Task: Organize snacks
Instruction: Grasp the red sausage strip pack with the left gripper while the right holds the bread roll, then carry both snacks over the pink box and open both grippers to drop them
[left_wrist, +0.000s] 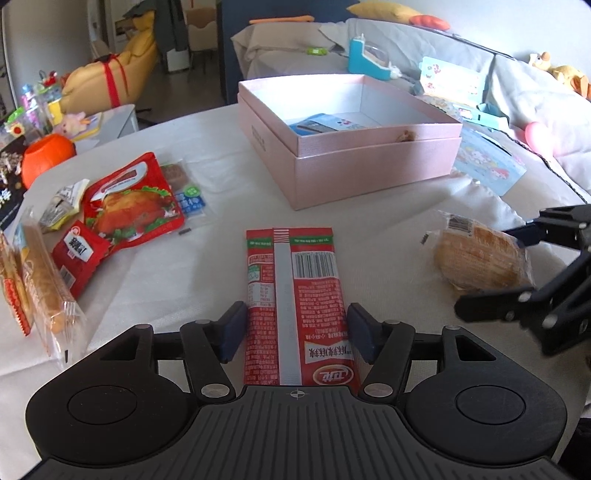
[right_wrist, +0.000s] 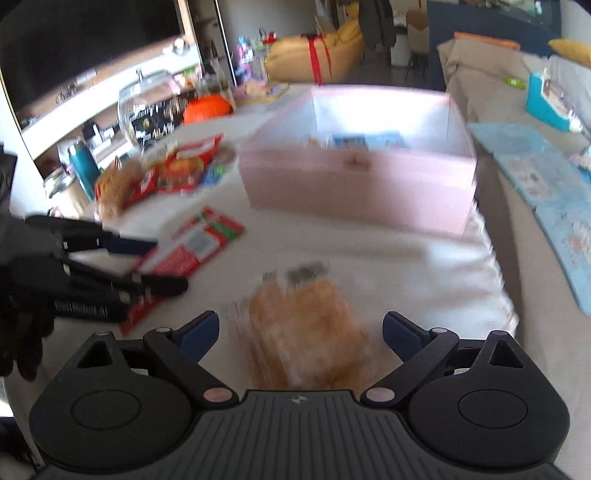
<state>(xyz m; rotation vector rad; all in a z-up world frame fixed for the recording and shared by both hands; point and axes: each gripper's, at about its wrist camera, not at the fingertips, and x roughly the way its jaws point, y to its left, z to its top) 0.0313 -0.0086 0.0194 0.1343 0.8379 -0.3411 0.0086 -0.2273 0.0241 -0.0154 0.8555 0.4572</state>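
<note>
The left gripper (left_wrist: 295, 332) sits low over the white table (left_wrist: 369, 229) with its two blue-padded fingers (left_wrist: 232, 330) on either side of a long red snack packet (left_wrist: 295, 295) lying back-side up, barcode showing. The pads stand right against the packet's edges, but whether they press it cannot be told; the packet lies flat on the table. The right gripper (right_wrist: 299, 332) is spread wide, its fingers well clear of the wrapped bread (right_wrist: 306, 332) lying between them; that view is blurred, so finer contact cannot be judged. In the left wrist view the same bread (left_wrist: 480, 254) lies to the right, with the right gripper (left_wrist: 491, 273) around it. Beyond both stands the open pink box (left_wrist: 369, 162), holding a blue-and-white packet (left_wrist: 325, 123). At the table's left lie more snacks, among them a red chicken-print pouch (left_wrist: 129, 199) and a long bread stick (left_wrist: 44, 280).
</note>
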